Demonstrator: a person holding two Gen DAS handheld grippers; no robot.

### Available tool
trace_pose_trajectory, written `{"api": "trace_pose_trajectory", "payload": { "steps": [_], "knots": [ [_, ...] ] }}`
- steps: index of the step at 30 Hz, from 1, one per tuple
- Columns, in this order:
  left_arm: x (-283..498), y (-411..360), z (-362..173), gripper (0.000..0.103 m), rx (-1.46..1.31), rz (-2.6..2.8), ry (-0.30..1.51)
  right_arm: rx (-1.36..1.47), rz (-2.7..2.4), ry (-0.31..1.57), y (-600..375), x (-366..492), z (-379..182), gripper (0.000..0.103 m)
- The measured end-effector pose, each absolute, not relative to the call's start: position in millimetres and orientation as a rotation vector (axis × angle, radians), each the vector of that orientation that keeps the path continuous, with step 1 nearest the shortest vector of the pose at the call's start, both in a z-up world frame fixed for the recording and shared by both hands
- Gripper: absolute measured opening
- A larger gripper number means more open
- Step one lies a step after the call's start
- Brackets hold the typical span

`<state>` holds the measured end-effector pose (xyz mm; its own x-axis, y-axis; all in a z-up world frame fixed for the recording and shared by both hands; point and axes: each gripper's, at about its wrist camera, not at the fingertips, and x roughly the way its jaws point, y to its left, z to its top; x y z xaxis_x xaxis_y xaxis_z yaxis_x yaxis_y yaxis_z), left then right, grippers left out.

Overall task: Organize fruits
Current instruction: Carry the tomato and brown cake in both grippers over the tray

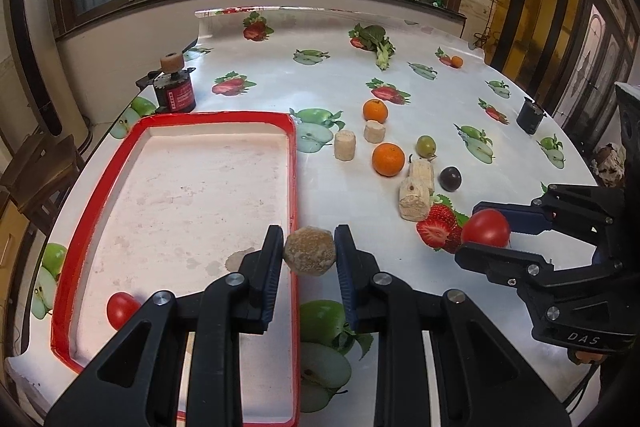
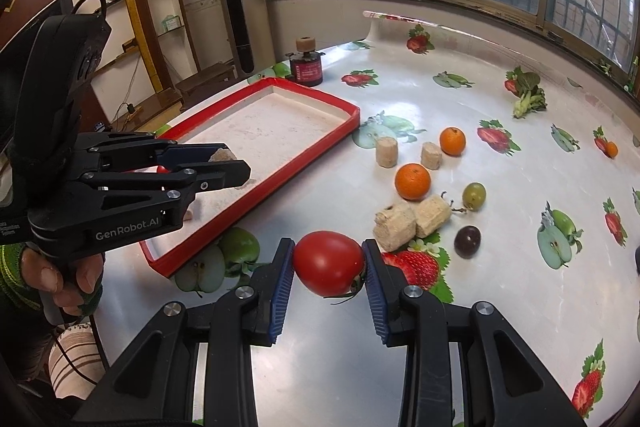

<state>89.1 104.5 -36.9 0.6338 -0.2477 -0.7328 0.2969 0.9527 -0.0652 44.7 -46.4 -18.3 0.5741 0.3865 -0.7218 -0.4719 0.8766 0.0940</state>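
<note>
My left gripper [image 1: 309, 251] is shut on a brown rough round fruit [image 1: 310, 250] and holds it above the right rim of the red-rimmed tray [image 1: 294, 163]. My right gripper [image 2: 329, 265] is shut on a red tomato [image 2: 329, 263], above the table right of the tray [image 2: 316, 163]. It also shows in the left wrist view [image 1: 486, 227]. Another tomato [image 1: 121, 309] lies in the tray's near left corner. Two oranges [image 1: 388, 159], a green grape [image 1: 425, 145] and a dark grape [image 1: 450, 178] lie on the table.
Several beige cork-like cylinders [image 1: 416, 195] lie among the fruit. A small orange [image 1: 457, 61] and a leafy green vegetable [image 1: 378, 45] lie far back. A red-black canister [image 1: 175, 91] stands behind the tray, a dark cup [image 1: 530, 115] at the right edge.
</note>
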Motion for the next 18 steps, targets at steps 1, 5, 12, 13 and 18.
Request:
{"api": "trace_pose_trajectory", "payload": {
  "steps": [1, 5, 12, 13, 18],
  "knots": [
    [89.8, 106.3, -37.4, 0.024, 0.065, -0.307, 0.83, -0.112, 0.509, 0.815, -44.3, 45.9, -17.7, 0.035],
    [92.9, 114.4, -38.4, 0.024, 0.061, -0.292, 0.832, -0.115, 0.527, 0.811, -35.2, 49.5, -15.1, 0.035],
    [99.2, 131.4, -37.2, 0.024, 0.049, -0.257, 0.831, -0.122, 0.569, 0.805, -16.6, 57.5, -11.9, 0.035],
    [99.5, 133.5, -36.9, 0.024, 0.048, -0.252, 0.831, -0.124, 0.574, 0.803, -14.0, 58.4, -11.3, 0.035],
    [102.3, 143.4, -36.9, 0.024, 0.04, -0.232, 0.832, -0.131, 0.594, 0.794, -3.8, 63.8, -8.0, 0.035]
  ]
}}
